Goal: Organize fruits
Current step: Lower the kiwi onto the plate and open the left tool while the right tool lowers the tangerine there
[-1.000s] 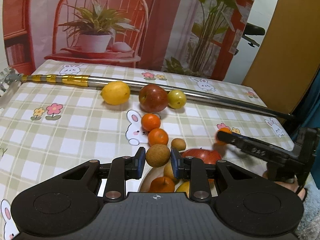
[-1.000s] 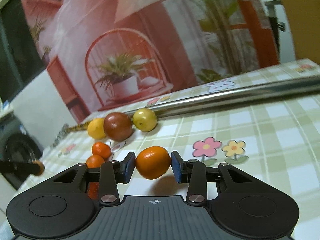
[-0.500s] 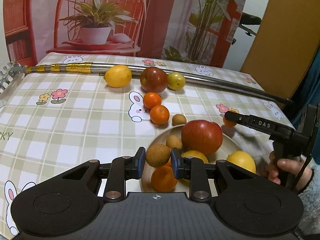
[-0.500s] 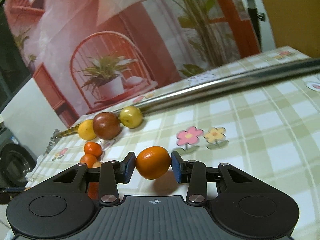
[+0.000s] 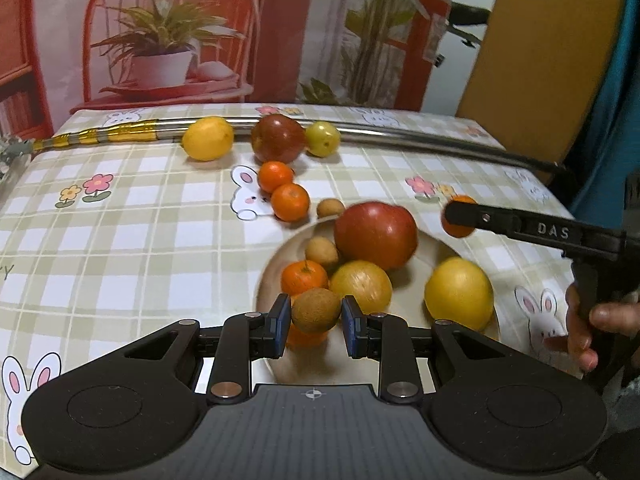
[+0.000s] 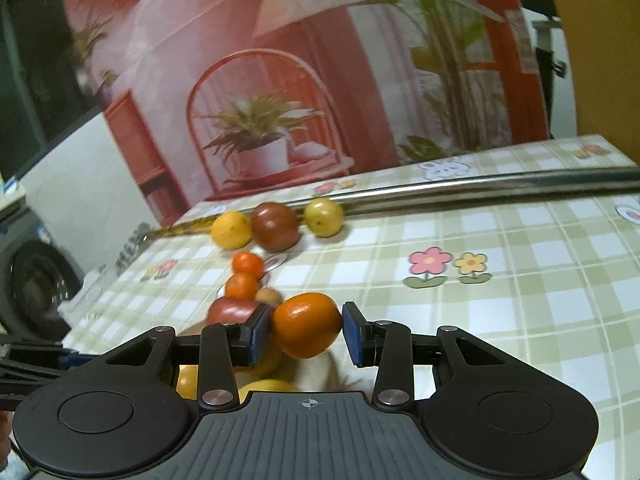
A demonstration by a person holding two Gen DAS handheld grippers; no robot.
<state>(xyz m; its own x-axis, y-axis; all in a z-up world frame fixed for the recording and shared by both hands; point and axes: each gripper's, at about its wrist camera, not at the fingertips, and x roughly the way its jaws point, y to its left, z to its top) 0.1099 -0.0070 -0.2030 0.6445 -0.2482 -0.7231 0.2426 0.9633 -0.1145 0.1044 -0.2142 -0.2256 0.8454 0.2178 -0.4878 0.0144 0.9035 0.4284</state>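
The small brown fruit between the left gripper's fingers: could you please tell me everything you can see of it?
The small brown fruit is round, with a dull, rough tan-brown skin, like the two similar ones farther off. It looks whole. The left gripper holds it by its sides between blue pads, lifted above the near part of the beige plate. Only the pads touch it. Behind and below it in the picture sit an orange mandarin and a yellow fruit in the plate.

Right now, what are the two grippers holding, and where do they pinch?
The left gripper pinches a brown fruit by its two sides. The right gripper pinches an orange by its two sides.
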